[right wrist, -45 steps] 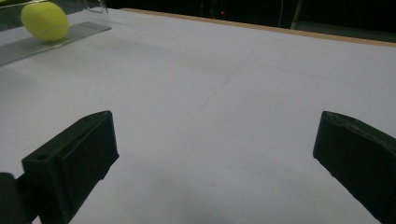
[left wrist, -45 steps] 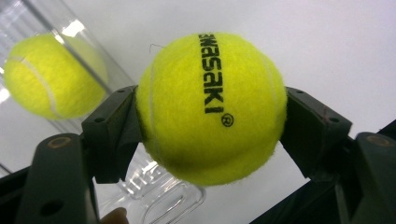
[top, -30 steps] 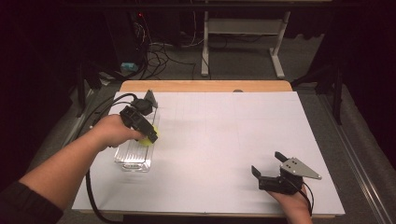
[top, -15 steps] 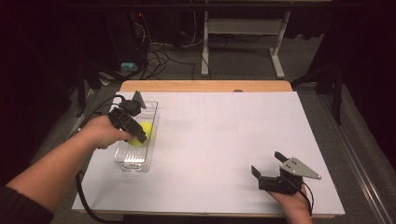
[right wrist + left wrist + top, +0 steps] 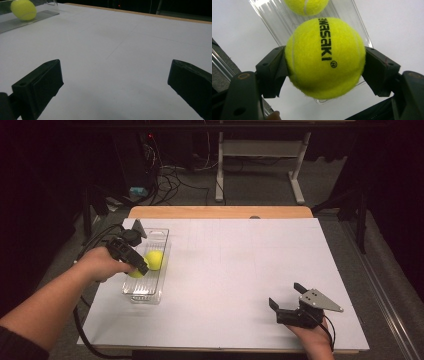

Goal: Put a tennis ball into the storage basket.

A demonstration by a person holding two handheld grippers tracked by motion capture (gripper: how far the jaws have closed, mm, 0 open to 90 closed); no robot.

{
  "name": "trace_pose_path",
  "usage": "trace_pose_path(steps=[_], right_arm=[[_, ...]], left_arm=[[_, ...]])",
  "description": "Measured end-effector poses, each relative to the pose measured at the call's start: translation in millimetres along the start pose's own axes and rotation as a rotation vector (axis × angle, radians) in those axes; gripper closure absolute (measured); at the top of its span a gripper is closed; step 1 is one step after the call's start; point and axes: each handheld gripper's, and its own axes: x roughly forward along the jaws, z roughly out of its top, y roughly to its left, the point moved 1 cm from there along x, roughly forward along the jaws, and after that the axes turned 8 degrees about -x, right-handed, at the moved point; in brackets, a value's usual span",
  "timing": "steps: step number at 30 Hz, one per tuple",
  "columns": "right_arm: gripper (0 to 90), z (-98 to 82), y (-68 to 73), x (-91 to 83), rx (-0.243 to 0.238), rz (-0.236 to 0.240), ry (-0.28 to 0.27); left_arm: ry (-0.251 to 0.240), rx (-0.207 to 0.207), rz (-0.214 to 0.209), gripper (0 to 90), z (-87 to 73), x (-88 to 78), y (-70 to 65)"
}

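My left gripper (image 5: 139,270) is shut on a yellow tennis ball (image 5: 324,57) printed with black letters, both pads pressed against its sides. It hangs over the near half of a clear plastic tray (image 5: 159,236) at the table's left. Beyond the held ball (image 5: 134,274), a second yellow tennis ball (image 5: 155,260) lies in the tray (image 5: 272,20); its lower edge (image 5: 307,5) shows at the top of the left gripper view. My right gripper (image 5: 286,295) rests open near the front right of the table. Nothing is between its jaws (image 5: 115,80). The tray ball (image 5: 23,10) appears far off at the upper left of the right gripper view.
A white sheet (image 5: 240,270) covers the table, with a wooden strip (image 5: 220,212) along its far edge. The left gripper's black cable (image 5: 80,330) loops off the table's left side. Cables and a desk frame (image 5: 260,165) stand on the dark floor beyond.
My left hand has carried the held ball leftward and slightly nearer over the tray. The second ball in the tray has come into view beside it. The right gripper stayed put.
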Motion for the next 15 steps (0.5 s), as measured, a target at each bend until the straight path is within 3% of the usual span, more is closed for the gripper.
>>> trace_pose_path(steps=[15], right_arm=[[0.0, -0.1, 0.0, 0.2, -0.002, 0.001, 0.001]], left_arm=[[0.023, 0.014, -0.002, 26.9, 2.1, 14.4, -5.2]])
